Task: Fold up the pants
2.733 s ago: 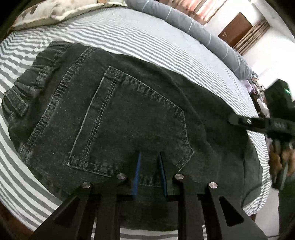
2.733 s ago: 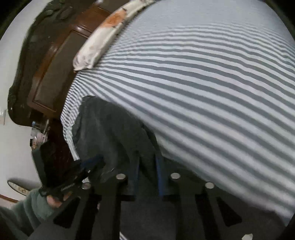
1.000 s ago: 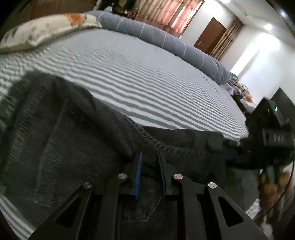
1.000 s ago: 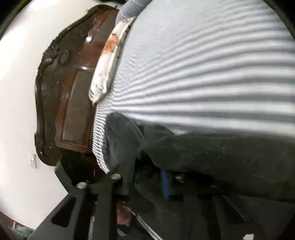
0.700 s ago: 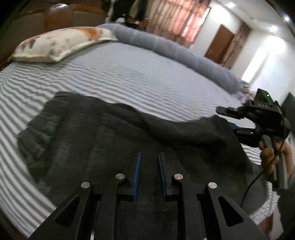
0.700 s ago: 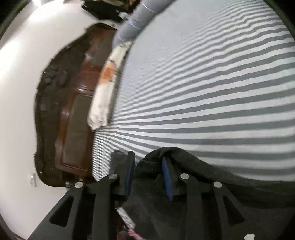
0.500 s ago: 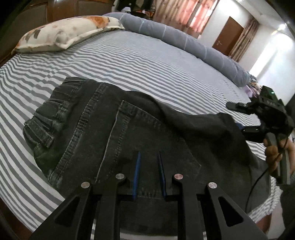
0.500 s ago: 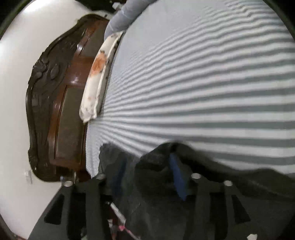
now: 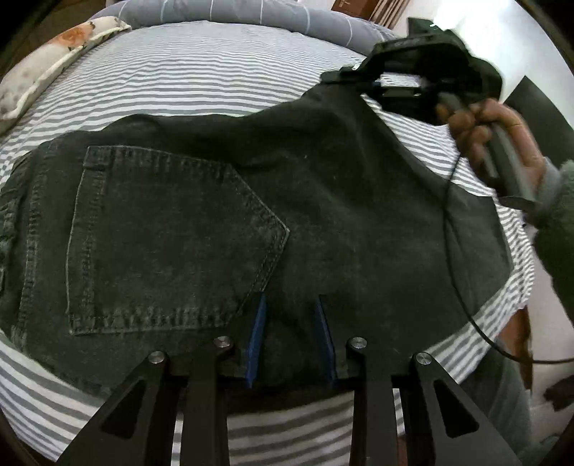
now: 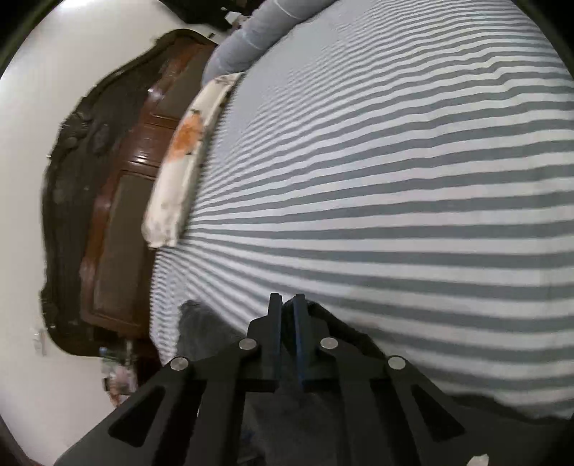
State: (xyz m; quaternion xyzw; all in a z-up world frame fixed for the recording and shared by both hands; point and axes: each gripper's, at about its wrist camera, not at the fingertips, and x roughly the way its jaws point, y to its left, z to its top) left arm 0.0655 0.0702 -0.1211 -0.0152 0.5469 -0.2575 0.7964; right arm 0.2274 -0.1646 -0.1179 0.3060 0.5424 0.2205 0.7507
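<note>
nearest in the left wrist view, left gripper (image 9: 290, 315) pointing steeply down at the black pants (image 9: 201, 222), blue-lined fingers (image 9: 256, 333) parted with dark denim showing in the gap, jaws just now widened a little, pads not visibly pressing the cloth. just ahead and to the left of those fingertips, a stitched back pocket (image 9: 168, 240), its pointed corner close by. further left, the gathered waistband (image 9: 9, 229) at the frame edge. ahead and to the right, the far corner of the pants raised off the striped bedsheet (image 9: 201, 71), pinched by the right gripper (image 9: 362, 80), held in a hand (image 9: 491, 129) with a grey fuzzy sleeve (image 9: 559, 222). in the right wrist view, right gripper (image 10: 286, 301) clamped tight after a quick closing, dark fabric of the pants (image 10: 201, 329) bunched at and below the tips. beyond, stripes running far ahead, a floral pillow (image 10: 183, 157) up and left, a dark wooden headboard (image 10: 107, 200) further left, a grey bolster (image 9: 258, 16) at the far edge.
</note>
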